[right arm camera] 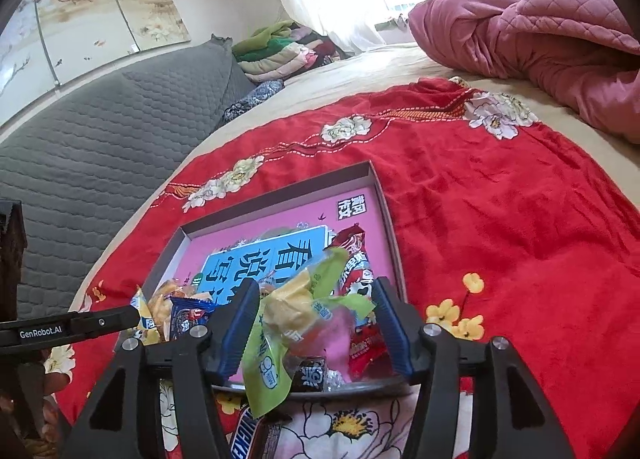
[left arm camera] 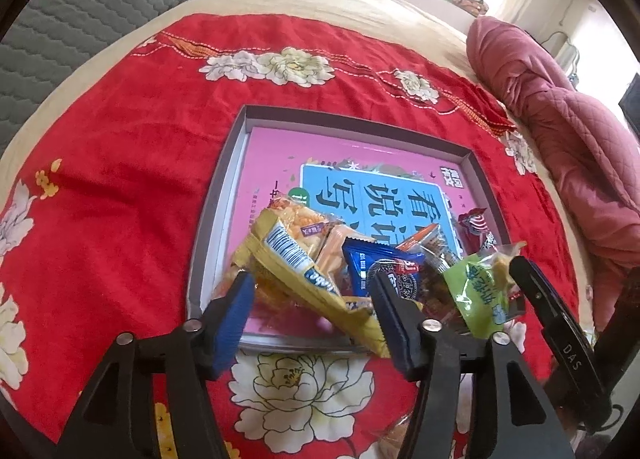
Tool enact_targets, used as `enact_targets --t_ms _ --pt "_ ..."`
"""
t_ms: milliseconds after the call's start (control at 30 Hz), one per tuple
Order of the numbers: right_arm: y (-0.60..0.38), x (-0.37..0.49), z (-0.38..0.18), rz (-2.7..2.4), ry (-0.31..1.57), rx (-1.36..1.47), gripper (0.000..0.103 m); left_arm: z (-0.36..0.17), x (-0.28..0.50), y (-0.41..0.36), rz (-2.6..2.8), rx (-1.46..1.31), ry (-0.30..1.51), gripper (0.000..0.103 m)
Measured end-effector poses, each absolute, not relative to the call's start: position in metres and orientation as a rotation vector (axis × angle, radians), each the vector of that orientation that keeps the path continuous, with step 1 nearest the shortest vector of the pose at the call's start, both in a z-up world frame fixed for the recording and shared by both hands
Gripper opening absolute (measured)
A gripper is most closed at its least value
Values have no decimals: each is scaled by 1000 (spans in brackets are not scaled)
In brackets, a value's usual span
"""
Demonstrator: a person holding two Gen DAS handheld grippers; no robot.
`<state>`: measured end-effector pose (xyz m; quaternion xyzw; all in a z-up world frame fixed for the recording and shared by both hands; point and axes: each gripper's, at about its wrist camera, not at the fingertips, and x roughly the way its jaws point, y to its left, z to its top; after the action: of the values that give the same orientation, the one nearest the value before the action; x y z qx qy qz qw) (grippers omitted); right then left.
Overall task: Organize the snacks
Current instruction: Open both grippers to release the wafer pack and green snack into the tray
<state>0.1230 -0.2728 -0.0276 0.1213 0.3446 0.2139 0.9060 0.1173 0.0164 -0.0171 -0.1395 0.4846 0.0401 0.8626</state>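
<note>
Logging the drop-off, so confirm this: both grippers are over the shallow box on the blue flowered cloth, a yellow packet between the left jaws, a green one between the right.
One thing is wrong: the cloth is red, as both wrist views show. The box, left gripper, yellow packet, right gripper and green packet are as stated.

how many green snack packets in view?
1. The green packet lies at the tray's near edge, between the right gripper's open jaws, beside the blue packet. Others may be hidden in the pile.
</note>
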Motion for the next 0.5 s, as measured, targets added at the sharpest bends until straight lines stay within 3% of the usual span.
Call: enact_targets --t_ms 500 --pt "-292 107 -15 439 691 267 67 -4 99 20 29 -305 1016 67"
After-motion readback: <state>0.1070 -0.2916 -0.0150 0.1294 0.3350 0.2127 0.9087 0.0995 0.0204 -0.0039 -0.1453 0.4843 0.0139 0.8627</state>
